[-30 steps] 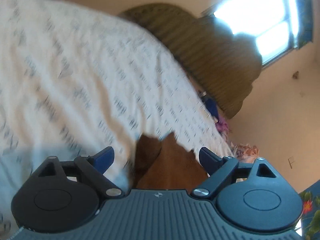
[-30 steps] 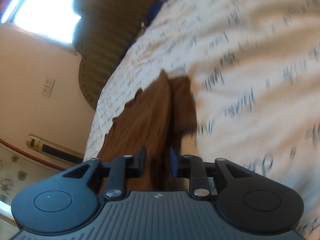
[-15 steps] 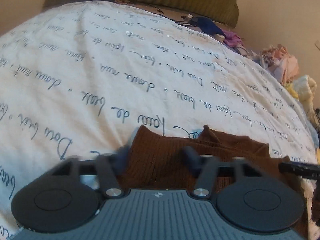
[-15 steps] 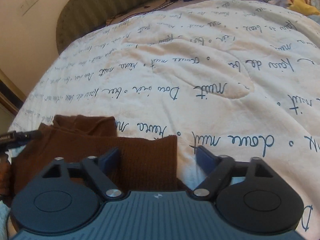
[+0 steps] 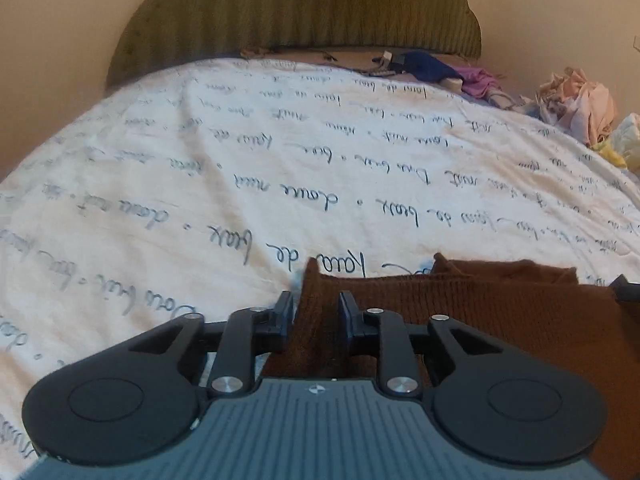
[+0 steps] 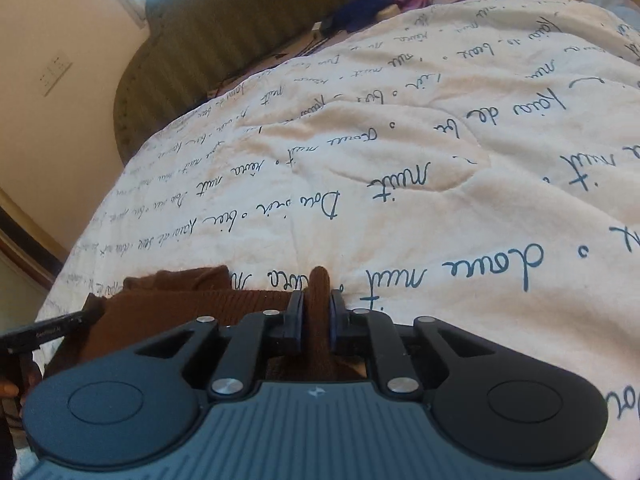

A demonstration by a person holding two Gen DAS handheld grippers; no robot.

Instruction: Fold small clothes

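garment: brown ribbed knit (image 5: 500, 320), small, lying flat on the bed near my edge, one layer already doubled at the far side
left corner: bunched up between the jaws of my left hand-held gripper (image 5: 314, 314); jaws opening a little, cloth sits in the gap, pads look just clear of it
right corner: pinched ridge of knit standing up in my right hand-held gripper (image 6: 317, 316); jaws closing, pads (image 6: 298, 320) pressing the fold from both sides
why both corners: two grips on the near edge keep that edge straight, so I'd judge a fold away from me comes next
risk: left hold looks loose, corner could slip out on the lift
bed: white duvet (image 5: 280, 152) with blue script, soft and lumpy, so the garment won't slide easily
further out: olive headboard (image 5: 300, 12) at the far end, loose clothes pile (image 5: 576, 100) by the wall, well apart from the work
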